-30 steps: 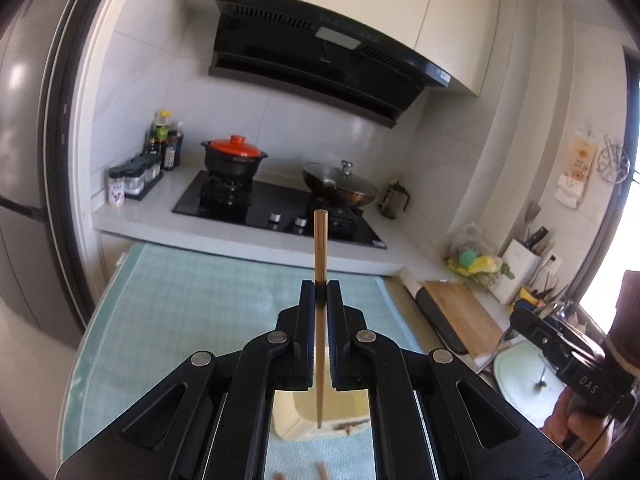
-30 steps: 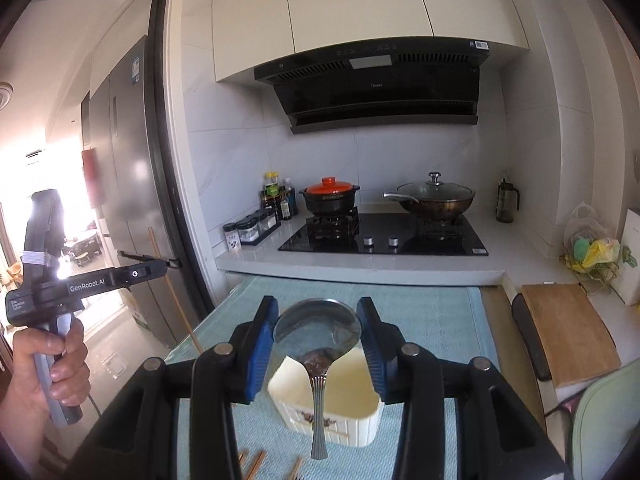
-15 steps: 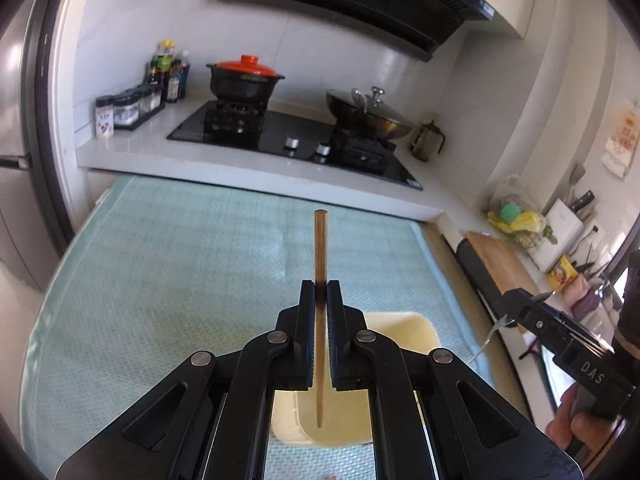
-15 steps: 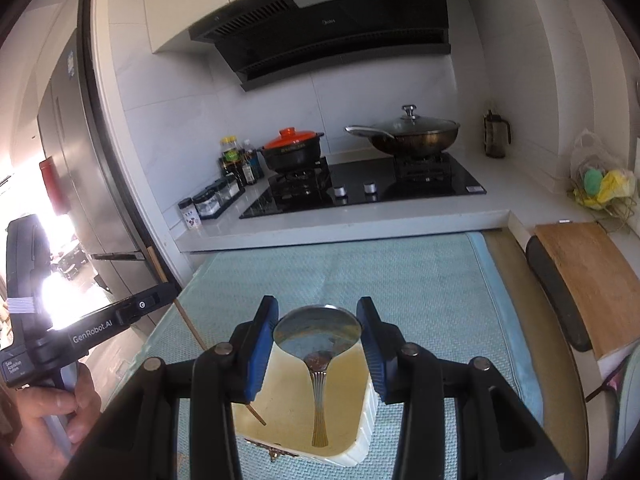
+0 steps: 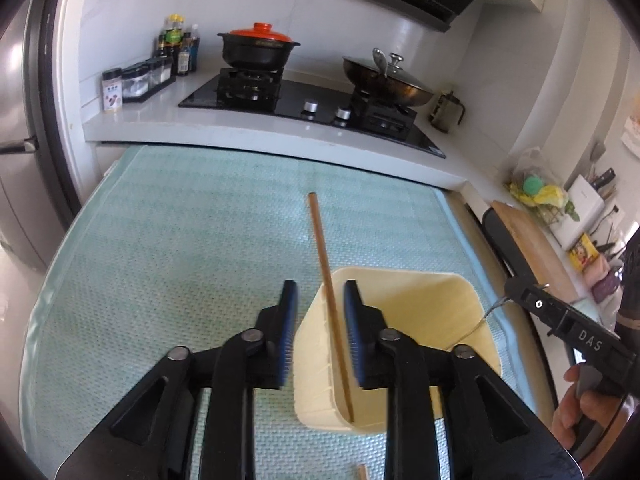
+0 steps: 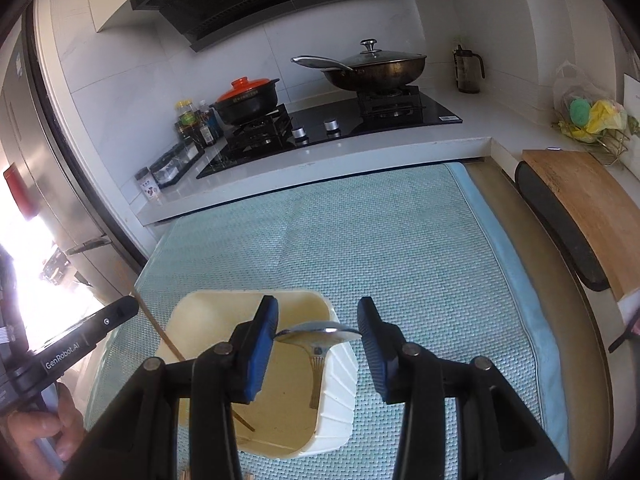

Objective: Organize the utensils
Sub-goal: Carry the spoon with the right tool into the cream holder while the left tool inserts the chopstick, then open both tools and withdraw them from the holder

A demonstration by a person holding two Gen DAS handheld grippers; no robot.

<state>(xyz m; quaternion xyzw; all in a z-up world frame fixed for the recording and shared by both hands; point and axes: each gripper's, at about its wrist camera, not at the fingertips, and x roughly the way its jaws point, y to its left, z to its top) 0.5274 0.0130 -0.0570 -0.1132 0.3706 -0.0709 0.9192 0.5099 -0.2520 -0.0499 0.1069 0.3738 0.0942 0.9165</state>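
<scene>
Blue-padded left tool (image 5: pixel 319 298) just parted, chopstick (image 5: pixel 327 276) loose between; right tool (image 6: pixel 318 320) widening around spoon (image 6: pixel 319 337).

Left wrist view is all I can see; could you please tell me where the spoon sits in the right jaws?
Observer: The spoon has its bowl lying almost flat across the gap of the right gripper, whose jaws have just been opening. I cannot tell whether the pads press on it.
Operator: Thank you. Where does its handle point?
Observer: It hangs down into the cream box, close to the wall on the right of the right wrist view.
</scene>
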